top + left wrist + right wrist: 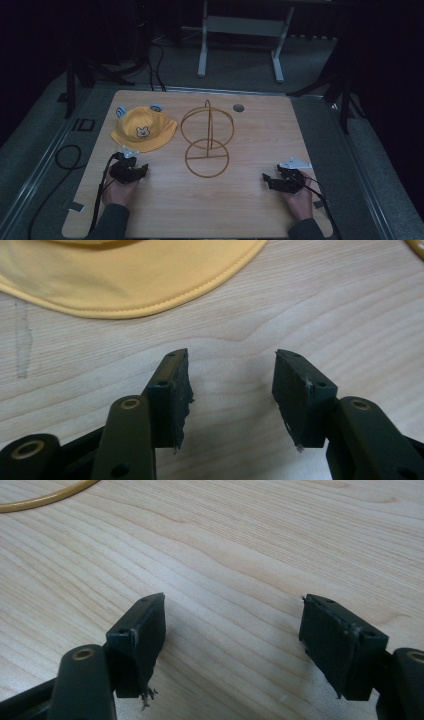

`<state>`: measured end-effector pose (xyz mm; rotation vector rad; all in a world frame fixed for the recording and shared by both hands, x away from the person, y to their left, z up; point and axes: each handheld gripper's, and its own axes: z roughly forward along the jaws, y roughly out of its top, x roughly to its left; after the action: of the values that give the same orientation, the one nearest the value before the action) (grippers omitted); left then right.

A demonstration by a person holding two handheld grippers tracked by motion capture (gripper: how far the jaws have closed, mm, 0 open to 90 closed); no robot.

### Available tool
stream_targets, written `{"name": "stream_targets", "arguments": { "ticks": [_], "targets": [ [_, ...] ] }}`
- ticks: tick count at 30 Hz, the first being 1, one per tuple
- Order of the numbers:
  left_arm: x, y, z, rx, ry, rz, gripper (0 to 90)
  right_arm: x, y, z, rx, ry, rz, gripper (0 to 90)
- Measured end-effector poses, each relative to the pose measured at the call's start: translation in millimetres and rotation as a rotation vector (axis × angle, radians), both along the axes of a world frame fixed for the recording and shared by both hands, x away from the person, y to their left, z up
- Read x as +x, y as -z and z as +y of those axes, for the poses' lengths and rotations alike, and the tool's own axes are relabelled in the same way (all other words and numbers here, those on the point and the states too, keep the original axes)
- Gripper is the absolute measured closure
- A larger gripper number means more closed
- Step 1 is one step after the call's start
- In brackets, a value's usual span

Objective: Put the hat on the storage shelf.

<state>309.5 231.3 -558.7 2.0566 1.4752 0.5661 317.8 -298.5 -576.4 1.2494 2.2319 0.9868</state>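
Yellow child's hat [143, 131] lies flat on the wooden table [250, 210], just left of the gold wire hat stand [207, 140]. Left gripper [231, 371] sits near the hat's brim, jaws spread, empty. Right gripper [232, 615] rests well right of the stand, jaws spread, empty. Risk, as judged: the stand looks light; a snagged brim could tip it.
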Motion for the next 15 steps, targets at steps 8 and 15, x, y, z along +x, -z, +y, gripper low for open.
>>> {"name": "stream_targets", "arguments": {
  "ticks": [8, 15],
  "targets": [
    [-5.2, -13.3, 12.3, -0.019, 0.023, -0.02, 49.5, 0.0, 0.0, 0.3, -0.001, -0.005, 0.003, 25.2],
    [-5.6, -23.4, 19.1, -0.032, 0.035, -0.038, 49.2, 0.1, 0.1, 0.3, -0.001, -0.007, 0.002, 25.1]
  ]
}}
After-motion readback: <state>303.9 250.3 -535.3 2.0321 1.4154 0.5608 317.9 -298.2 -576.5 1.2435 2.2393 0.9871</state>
